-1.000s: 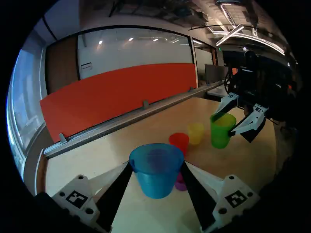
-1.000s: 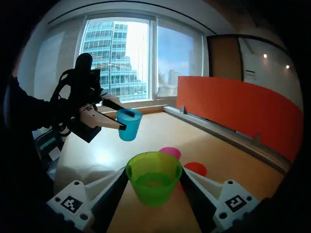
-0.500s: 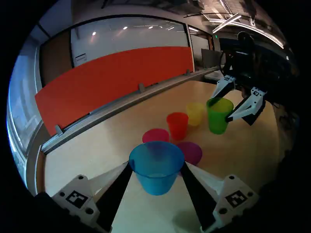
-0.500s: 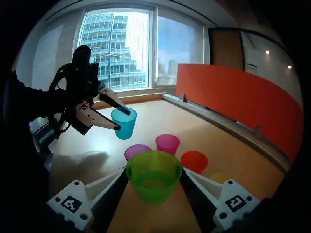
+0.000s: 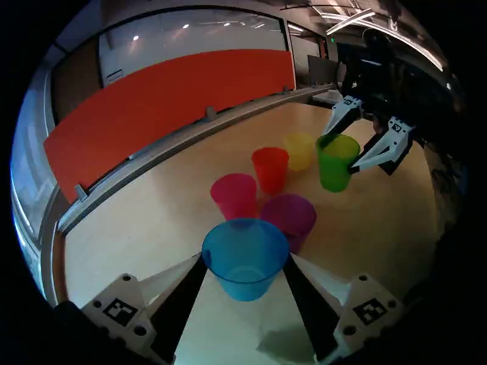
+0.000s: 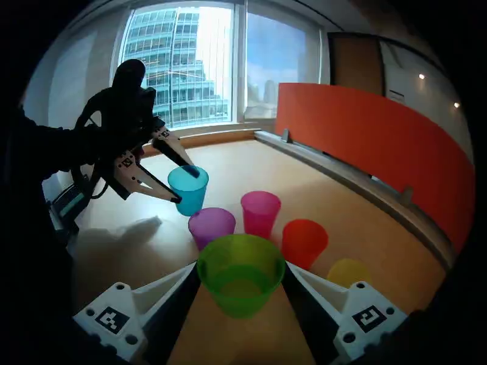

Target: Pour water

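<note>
My left gripper (image 5: 245,267) is shut on a blue cup (image 5: 245,259), held upright above the wooden table (image 5: 152,225). In the right gripper view the same blue cup (image 6: 188,190) hangs at the left in that gripper (image 6: 182,185). My right gripper (image 6: 241,283) is shut on a green cup (image 6: 241,275) with a little liquid at its bottom. Across the table in the left gripper view, the green cup (image 5: 335,162) sits between the right gripper's fingers (image 5: 352,152). Both cups stay level.
Pink (image 6: 260,213), purple (image 6: 211,226), orange (image 6: 304,242) and yellow (image 6: 347,272) cups stand in a cluster on the table between the grippers. An orange partition (image 5: 164,103) with a metal rail runs along the table's far edge. Large windows (image 6: 201,73) lie beyond.
Both grippers have tipped or moved so that more of the table shows. The pink, purple, orange and yellow cups have come fully into view. Both cups remain gripped.
</note>
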A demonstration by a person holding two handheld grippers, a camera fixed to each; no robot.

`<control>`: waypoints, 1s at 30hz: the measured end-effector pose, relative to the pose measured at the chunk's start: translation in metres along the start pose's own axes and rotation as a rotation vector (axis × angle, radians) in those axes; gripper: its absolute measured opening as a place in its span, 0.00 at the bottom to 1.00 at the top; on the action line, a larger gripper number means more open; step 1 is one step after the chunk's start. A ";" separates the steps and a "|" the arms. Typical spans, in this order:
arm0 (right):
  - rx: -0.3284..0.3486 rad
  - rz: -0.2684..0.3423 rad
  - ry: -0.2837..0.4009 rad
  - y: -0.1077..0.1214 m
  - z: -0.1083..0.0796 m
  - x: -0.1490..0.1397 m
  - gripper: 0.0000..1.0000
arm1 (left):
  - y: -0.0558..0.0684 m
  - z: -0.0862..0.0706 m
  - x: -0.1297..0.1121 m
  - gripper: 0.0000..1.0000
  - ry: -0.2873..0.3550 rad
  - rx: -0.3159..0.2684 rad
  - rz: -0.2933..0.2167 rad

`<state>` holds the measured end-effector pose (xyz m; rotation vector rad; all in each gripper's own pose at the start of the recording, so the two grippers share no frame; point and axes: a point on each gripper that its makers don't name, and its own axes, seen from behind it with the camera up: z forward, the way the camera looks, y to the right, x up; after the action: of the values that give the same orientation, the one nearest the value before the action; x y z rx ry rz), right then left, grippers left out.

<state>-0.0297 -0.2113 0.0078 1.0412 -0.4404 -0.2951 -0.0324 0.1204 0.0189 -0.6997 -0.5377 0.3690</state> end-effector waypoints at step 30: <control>-0.015 -0.009 -0.087 0.008 0.009 -0.027 0.92 | 0.012 0.020 -0.034 0.87 -0.104 -0.066 -0.019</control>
<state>-0.0572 -0.2029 0.0132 1.0186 -0.5111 -0.3520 -0.0727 0.1226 0.0118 -0.7415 -0.6572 0.3732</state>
